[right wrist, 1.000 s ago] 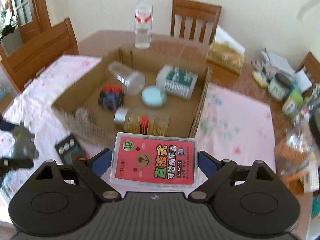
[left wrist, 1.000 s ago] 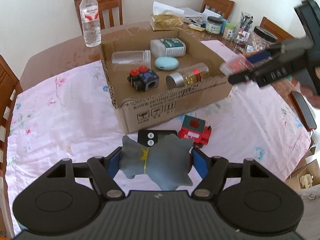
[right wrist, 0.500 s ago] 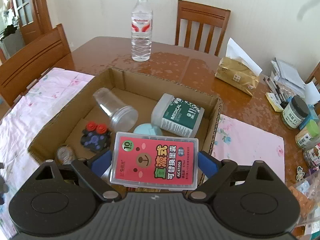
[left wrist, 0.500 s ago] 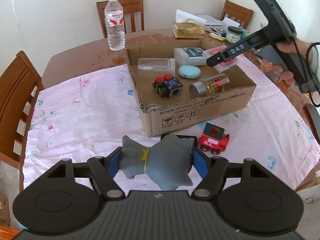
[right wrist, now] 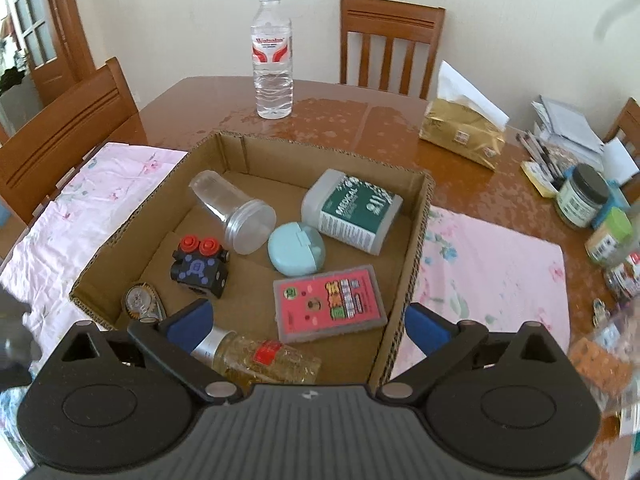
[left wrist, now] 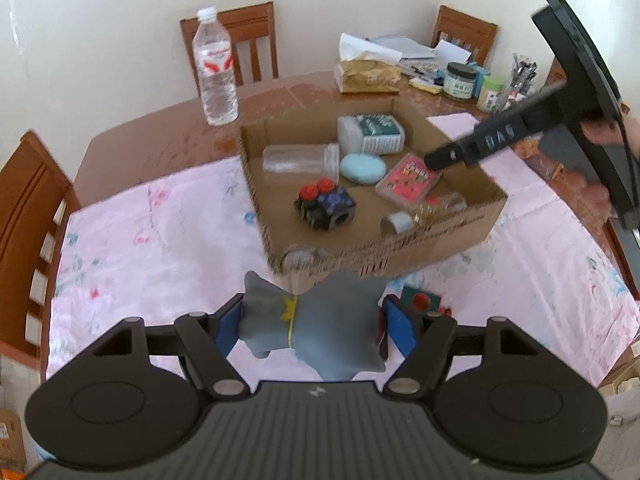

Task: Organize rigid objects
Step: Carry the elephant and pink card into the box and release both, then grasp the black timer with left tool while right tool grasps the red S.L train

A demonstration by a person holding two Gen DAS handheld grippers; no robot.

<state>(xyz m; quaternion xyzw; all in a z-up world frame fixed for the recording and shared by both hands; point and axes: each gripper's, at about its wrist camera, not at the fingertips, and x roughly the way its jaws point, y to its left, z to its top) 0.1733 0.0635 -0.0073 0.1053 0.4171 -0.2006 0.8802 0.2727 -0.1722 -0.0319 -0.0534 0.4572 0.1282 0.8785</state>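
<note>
My right claw (right wrist: 306,320) is spread apart above the pink card case (right wrist: 330,304); my left claw (left wrist: 312,320) clamps the grey figurine (left wrist: 316,324).

Red toy train (left wrist: 422,302) mostly hidden behind grey figure (left wrist: 316,332); glass bottle (right wrist: 260,356) partly behind right tongs (right wrist: 306,324); desk-edge jars (right wrist: 616,264) blurred.

The left gripper (left wrist: 310,322) clamps a grey toy (left wrist: 316,326), possibly a plush, before the cardboard box (left wrist: 440,236).
</note>
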